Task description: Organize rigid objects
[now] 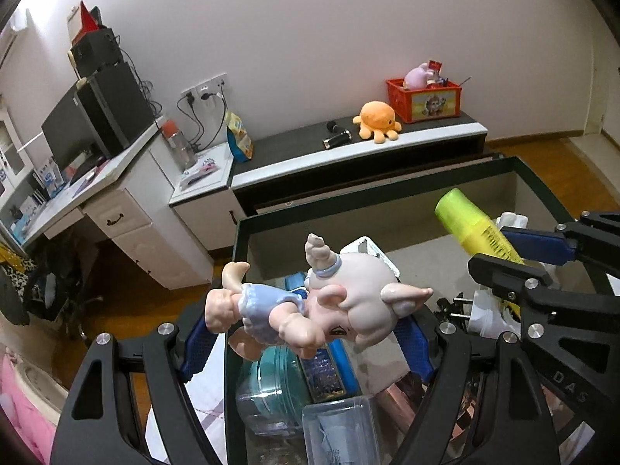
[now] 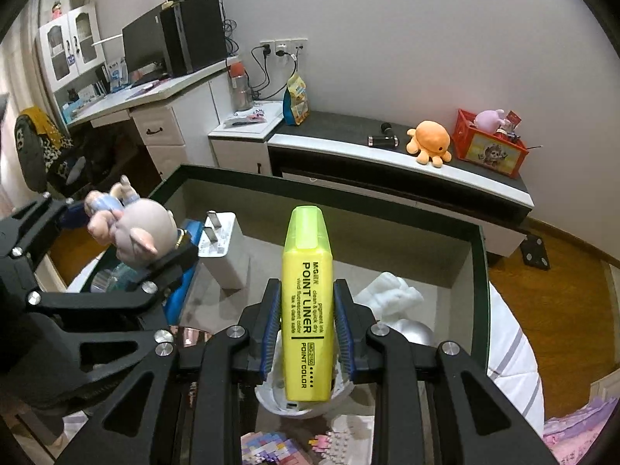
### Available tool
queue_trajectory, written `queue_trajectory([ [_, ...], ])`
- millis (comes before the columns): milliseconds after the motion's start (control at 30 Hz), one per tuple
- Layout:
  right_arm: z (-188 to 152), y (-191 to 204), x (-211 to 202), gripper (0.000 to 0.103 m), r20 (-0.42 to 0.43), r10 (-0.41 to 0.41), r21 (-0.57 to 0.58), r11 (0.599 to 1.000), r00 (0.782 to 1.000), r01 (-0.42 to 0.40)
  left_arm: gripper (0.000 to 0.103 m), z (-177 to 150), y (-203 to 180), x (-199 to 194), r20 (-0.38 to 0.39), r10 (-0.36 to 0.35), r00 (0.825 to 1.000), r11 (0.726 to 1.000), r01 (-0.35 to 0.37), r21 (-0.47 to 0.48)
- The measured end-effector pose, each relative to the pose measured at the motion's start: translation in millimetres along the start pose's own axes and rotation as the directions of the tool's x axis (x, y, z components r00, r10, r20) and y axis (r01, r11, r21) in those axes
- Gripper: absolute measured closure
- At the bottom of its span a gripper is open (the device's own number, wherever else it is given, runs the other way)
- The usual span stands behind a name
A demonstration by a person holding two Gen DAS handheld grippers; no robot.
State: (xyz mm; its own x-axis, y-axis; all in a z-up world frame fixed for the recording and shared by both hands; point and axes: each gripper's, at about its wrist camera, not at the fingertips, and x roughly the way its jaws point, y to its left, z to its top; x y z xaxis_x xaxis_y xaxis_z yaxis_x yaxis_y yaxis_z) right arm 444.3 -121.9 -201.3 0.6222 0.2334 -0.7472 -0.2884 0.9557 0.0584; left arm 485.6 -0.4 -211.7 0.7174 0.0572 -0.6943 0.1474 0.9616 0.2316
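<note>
My left gripper [image 1: 306, 333] is shut on a pink pig-like figurine [image 1: 310, 306] with a horn and a blue dress, held sideways above a dark-rimmed storage box [image 1: 387, 190]. The figurine also shows in the right wrist view [image 2: 135, 224]. My right gripper [image 2: 308, 317] is shut on a yellow highlighter pen [image 2: 306, 302], pointing forward over the same box [image 2: 478, 271]. In the left wrist view the highlighter [image 1: 472, 228] and the right gripper [image 1: 542, 267] are at the right.
The box holds a teal-lidded jar [image 1: 279, 379], a clear case [image 1: 341, 426], a white adapter [image 2: 224, 244], a white figure [image 2: 391, 298] and block toys [image 2: 271, 445]. Behind stand a low cabinet [image 2: 348, 147] with an orange plush octopus [image 2: 430, 143] and a red crate [image 2: 488, 147].
</note>
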Motion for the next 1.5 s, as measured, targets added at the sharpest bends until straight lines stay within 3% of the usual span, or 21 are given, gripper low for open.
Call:
queue_trajectory([
  [167,3,1,-14,0.075,0.027,0.012,0.005,1.000,1.000,-0.012,0.011,4,7,-10,0.006,-0.002,1.000,1.000,0.002,-0.031],
  [367,1,1,-32,0.061,0.052,0.014,0.021,1.000,0.999,-0.015,0.001,2,15,-26,0.021,-0.024,0.999,0.998,0.025,-0.064],
  [433,-2,3,-42,0.053,0.066,0.012,0.024,1.000,0.998,-0.013,0.001,-1,18,-34,0.032,-0.034,0.999,0.996,0.037,-0.084],
  [500,-6,5,-52,0.035,0.084,0.010,0.018,1.000,0.996,-0.012,0.000,-4,21,-47,0.056,-0.046,0.997,0.993,0.051,-0.102],
  [567,-11,7,-64,0.025,0.104,0.010,0.012,1.000,0.994,-0.011,0.000,-9,23,-63,0.084,-0.051,0.995,0.992,0.060,-0.107],
  [733,-25,20,-101,0.019,0.158,0.024,-0.001,1.000,0.987,-0.024,0.000,-22,23,-108,0.159,-0.053,0.986,0.991,0.072,-0.115],
  [900,-41,31,-143,0.000,0.232,-0.025,0.004,1.000,0.972,0.025,0.000,-39,29,-152,0.217,-0.081,0.973,0.983,0.114,-0.144],
  [1033,-57,38,-175,0.000,0.282,-0.002,0.011,1.000,0.960,-0.001,0.000,-56,27,-192,0.265,-0.050,0.963,0.985,0.091,-0.144],
  [1233,-91,59,-223,0.000,0.359,-0.028,-0.008,0.999,0.933,0.033,0.000,-90,18,-253,0.346,-0.068,0.936,0.987,0.114,-0.113],
  [1500,-141,83,-289,0.000,0.472,-0.054,-0.015,0.997,0.880,0.070,0.000,-138,7,-334,0.464,0.039,0.885,0.993,0.018,-0.117],
])
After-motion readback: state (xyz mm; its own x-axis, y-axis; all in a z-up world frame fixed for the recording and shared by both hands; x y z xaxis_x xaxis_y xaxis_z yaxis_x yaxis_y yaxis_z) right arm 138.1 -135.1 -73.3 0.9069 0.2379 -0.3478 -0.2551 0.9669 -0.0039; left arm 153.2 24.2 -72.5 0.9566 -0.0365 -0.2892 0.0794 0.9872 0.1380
